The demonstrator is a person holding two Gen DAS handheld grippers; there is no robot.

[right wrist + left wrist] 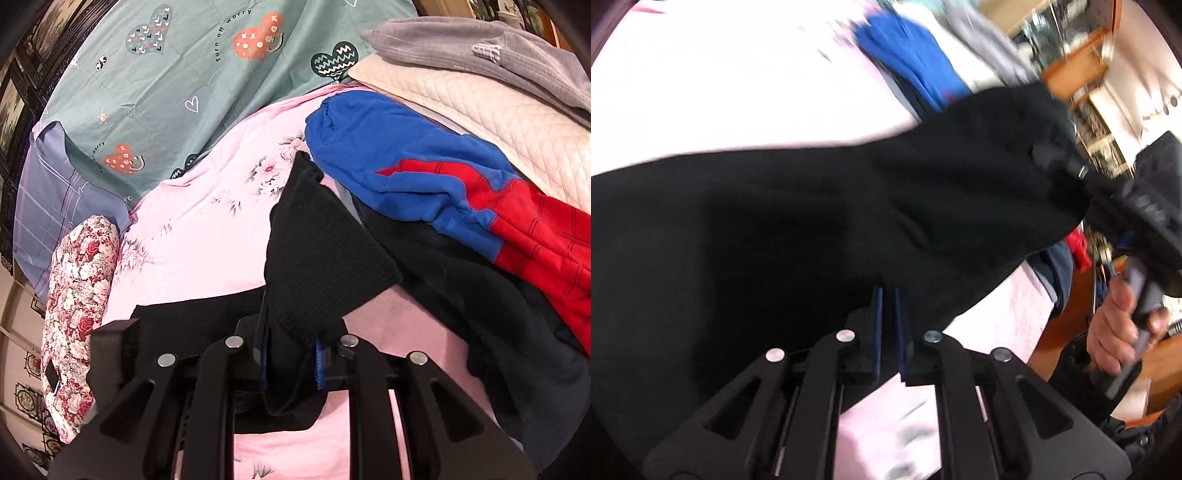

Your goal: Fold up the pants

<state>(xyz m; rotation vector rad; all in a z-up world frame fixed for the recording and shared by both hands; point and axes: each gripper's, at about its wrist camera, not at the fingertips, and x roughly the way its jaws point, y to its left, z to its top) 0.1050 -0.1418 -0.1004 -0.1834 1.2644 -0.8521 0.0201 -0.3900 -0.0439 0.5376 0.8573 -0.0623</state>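
Observation:
The black pants stretch in the air over the pink bed between both grippers. In the left wrist view my left gripper is shut on the pants' lower edge, its blue pads pinching the cloth. At the far right of that view a hand holds my right gripper, which is clamped on the other end of the pants. In the right wrist view my right gripper is shut on a ribbed black band of the pants that sticks up between its fingers. The view is motion-blurred on the left wrist.
The pink floral sheet covers the bed. A blue and red garment lies on a dark garment at the right, with a white quilt and grey fleece behind. A teal heart-print duvet and floral pillow lie left.

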